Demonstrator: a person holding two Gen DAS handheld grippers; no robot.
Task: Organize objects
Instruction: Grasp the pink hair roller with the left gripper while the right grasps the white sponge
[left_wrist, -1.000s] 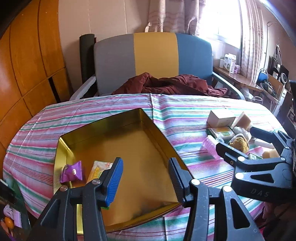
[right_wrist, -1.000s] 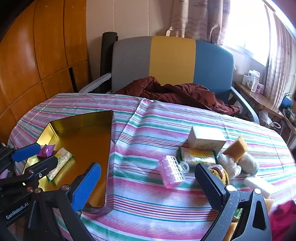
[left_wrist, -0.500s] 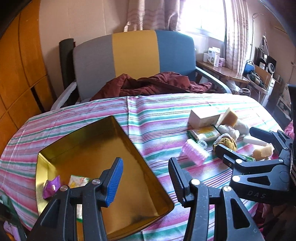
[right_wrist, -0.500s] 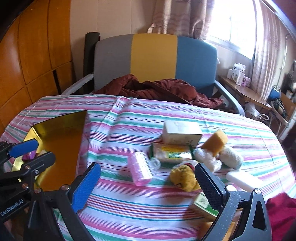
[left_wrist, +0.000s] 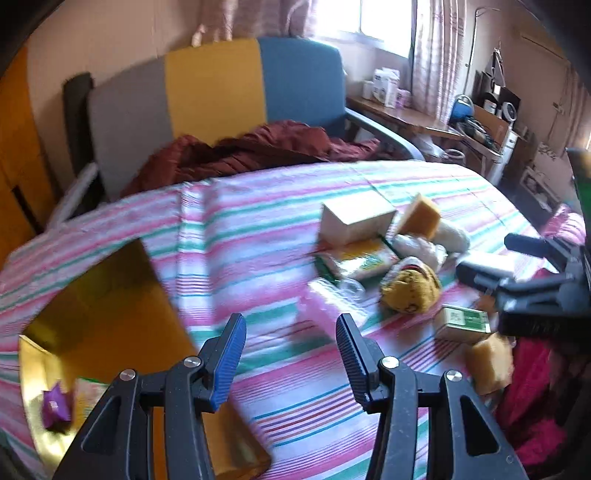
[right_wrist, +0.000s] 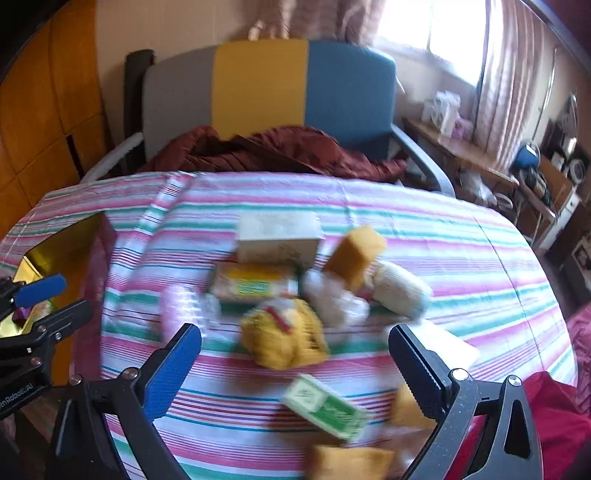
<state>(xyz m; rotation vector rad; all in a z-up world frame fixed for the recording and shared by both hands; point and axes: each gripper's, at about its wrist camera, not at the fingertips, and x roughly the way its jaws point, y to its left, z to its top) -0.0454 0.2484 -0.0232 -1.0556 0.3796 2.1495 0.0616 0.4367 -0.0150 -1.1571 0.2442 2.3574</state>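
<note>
A gold tray (left_wrist: 110, 332) lies at the left of the striped table, with a purple wrapped sweet (left_wrist: 55, 404) and a pale packet inside it. My left gripper (left_wrist: 289, 332) hangs open over the cloth just right of the tray, with nothing between its fingers. A pink roller (left_wrist: 317, 302) lies just beyond its fingertips. My right gripper (right_wrist: 294, 339) stands wide open and empty above a heap of objects. The heap holds a yellow mesh bundle (right_wrist: 284, 339), a green box (right_wrist: 325, 406), a cream box (right_wrist: 277, 236), an orange sponge (right_wrist: 354, 251) and a white roll (right_wrist: 400, 291).
An armchair (right_wrist: 258, 88) with a maroon cloth (right_wrist: 266, 155) stands behind the table. A cluttered side table (left_wrist: 413, 118) is at the far right. Red fabric (right_wrist: 554, 417) lies at the table's near right edge. Tan blocks (right_wrist: 347, 461) sit near the front.
Both grippers have swung to the right, off the gold tray and toward the heap of objects. The tray has slid to the left edge of both views. Neither gripper's opening has changed.
</note>
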